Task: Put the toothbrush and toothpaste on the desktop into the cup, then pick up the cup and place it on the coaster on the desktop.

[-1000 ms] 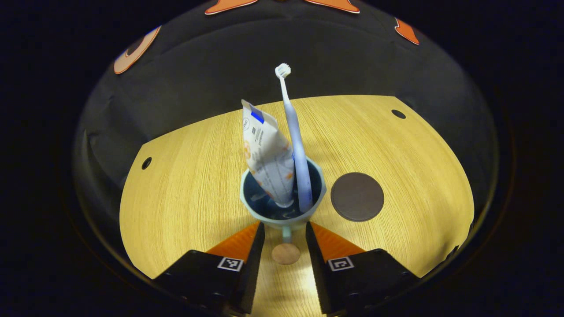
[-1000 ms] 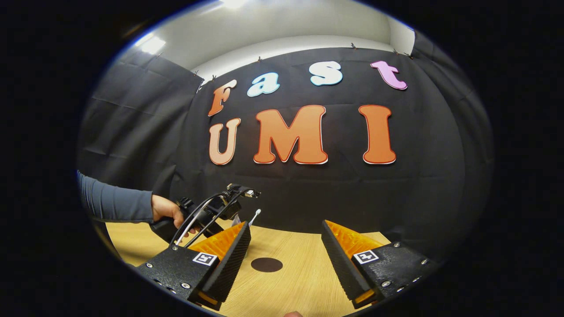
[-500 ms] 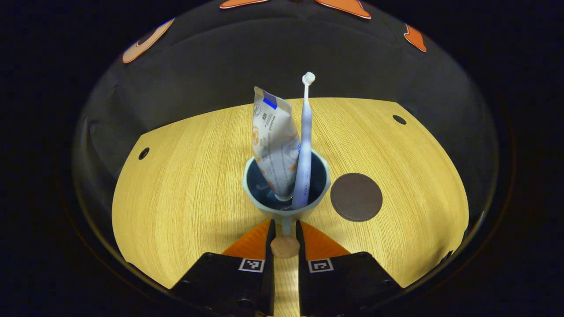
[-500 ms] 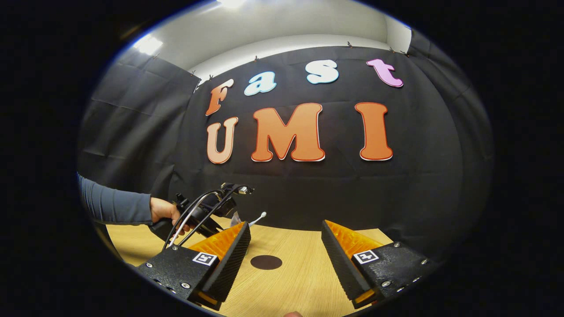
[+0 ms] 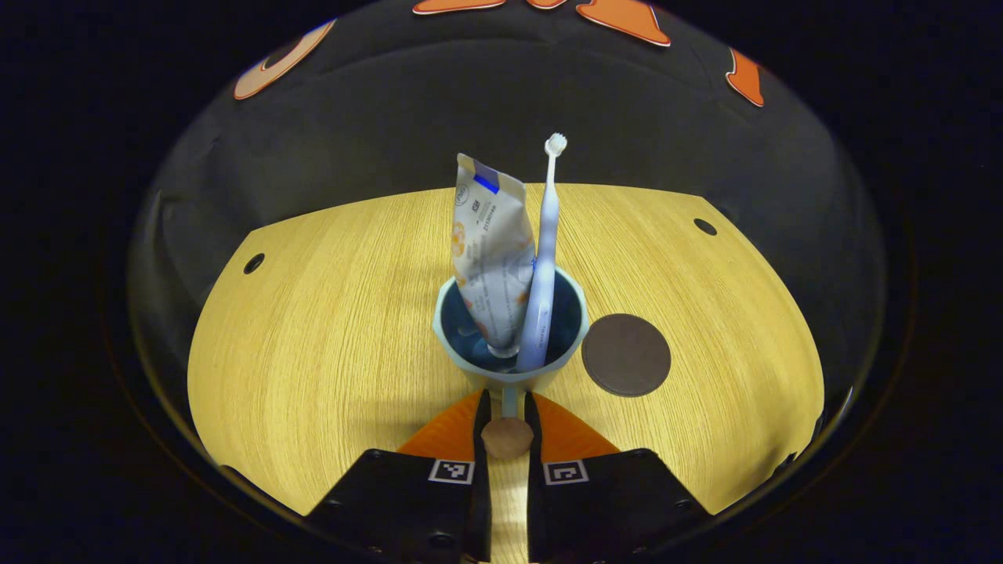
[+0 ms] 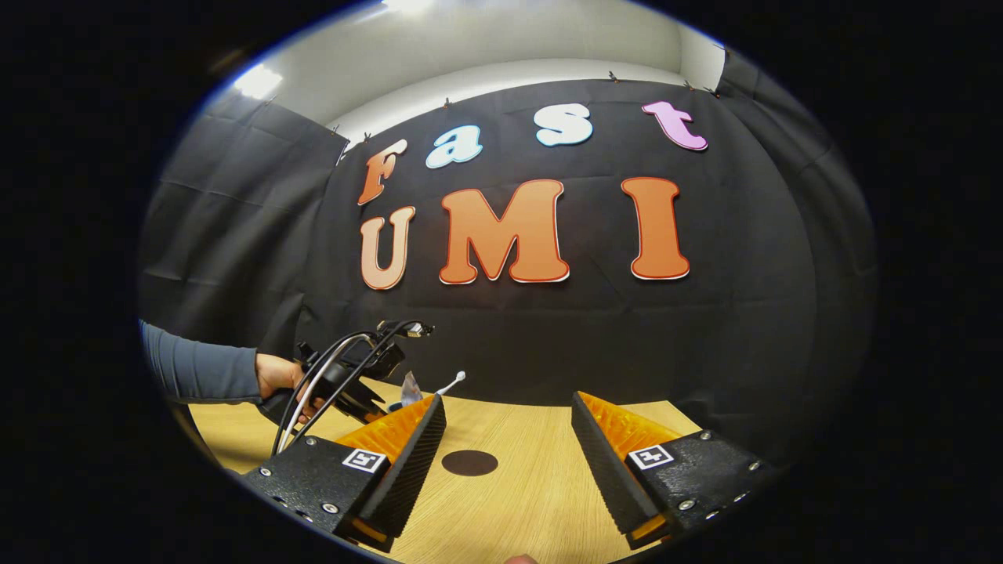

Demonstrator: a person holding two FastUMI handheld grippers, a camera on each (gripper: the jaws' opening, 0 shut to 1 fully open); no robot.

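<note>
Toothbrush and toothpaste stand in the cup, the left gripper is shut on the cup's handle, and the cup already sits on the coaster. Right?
Not quite. In the left gripper view the cup stands on the wooden desktop beside the dark coaster, not on it. Toothbrush and toothpaste are inside, and the left gripper grips the handle.

Bare desktop [image 5: 313,313] left of cup [image 5: 509,376]; coaster [image 5: 625,354] just right, top unobstructed.

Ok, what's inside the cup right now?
The cup holds the toothpaste tube, cap down, and the toothbrush, bristles up. The cup's near wall hides the toothbrush's bottom tip and part of the floor.
</note>
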